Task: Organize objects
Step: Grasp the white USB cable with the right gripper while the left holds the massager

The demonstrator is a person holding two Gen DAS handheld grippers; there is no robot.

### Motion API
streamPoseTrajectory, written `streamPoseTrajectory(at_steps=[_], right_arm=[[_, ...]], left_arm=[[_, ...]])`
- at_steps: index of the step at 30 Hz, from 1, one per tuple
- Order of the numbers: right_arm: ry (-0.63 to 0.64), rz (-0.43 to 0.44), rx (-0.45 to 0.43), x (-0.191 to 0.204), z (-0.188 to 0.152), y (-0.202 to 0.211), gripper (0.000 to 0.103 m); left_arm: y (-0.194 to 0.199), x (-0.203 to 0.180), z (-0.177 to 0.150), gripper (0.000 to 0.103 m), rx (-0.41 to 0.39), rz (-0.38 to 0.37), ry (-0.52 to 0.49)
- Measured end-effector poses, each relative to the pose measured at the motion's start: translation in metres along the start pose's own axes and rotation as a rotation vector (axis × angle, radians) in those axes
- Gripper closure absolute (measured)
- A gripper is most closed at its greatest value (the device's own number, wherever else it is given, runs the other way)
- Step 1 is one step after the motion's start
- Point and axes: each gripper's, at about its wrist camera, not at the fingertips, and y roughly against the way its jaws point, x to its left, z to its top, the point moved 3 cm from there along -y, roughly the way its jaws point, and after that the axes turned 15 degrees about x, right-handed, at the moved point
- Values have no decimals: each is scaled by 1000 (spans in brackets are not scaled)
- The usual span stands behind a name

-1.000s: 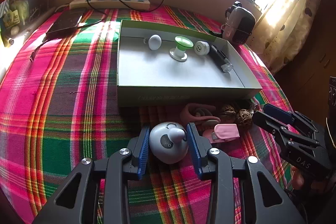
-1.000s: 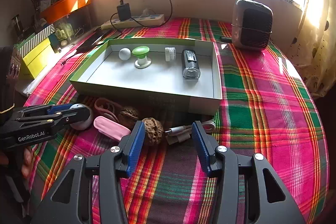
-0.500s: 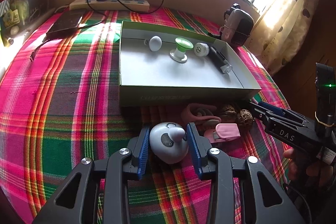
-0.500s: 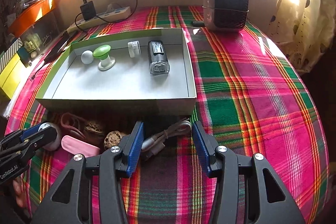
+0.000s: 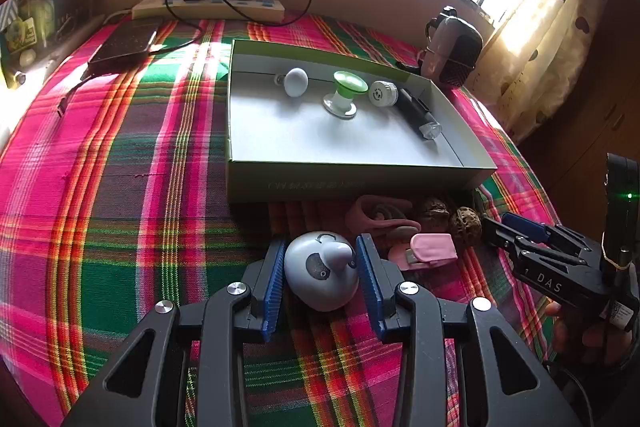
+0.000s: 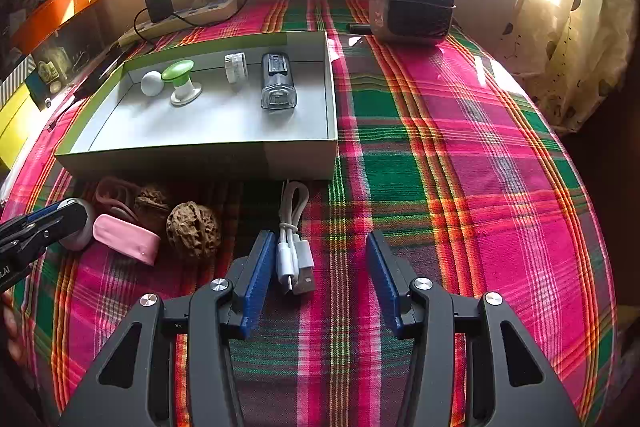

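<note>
On plaid-covered desk (image 6: 460, 147), left hand-held gripper (image 5: 320, 273) pinching little white panda-face gadget (image 5: 320, 273) just ahead of green box (image 5: 352, 183), right hand-held gripper (image 6: 320, 267) spread wide around bundled white USB cable (image 6: 294, 251), not squeezing, walnut (image 6: 193, 229) just beside.

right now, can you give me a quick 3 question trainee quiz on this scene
1. True or false: the left gripper has the grey mouse between its fingers.
2. What lies between the right gripper fingers? A) walnut B) white cable C) pink case
3. How many things are in the box?

Key: 1 true; 2 B, the white cable; 3 four.
</note>
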Motion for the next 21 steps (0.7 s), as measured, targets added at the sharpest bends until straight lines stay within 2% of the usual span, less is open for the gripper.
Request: streamPoseTrajectory(at_steps=[2, 16, 18, 21], right_arm=[[-4, 7, -3, -2, -1, 0, 52], [27, 16, -21, -1, -3, 1, 52], [28, 26, -23, -1, -3, 1, 55], [34, 30, -29, 0, -5, 3, 71]], left_arm=[[0, 0, 0, 69, 0, 1, -1], [0, -1, -1, 69, -3, 11, 2], [-1, -2, -1, 69, -4, 11, 3], [-1, -2, -1, 69, -5, 11, 2]])
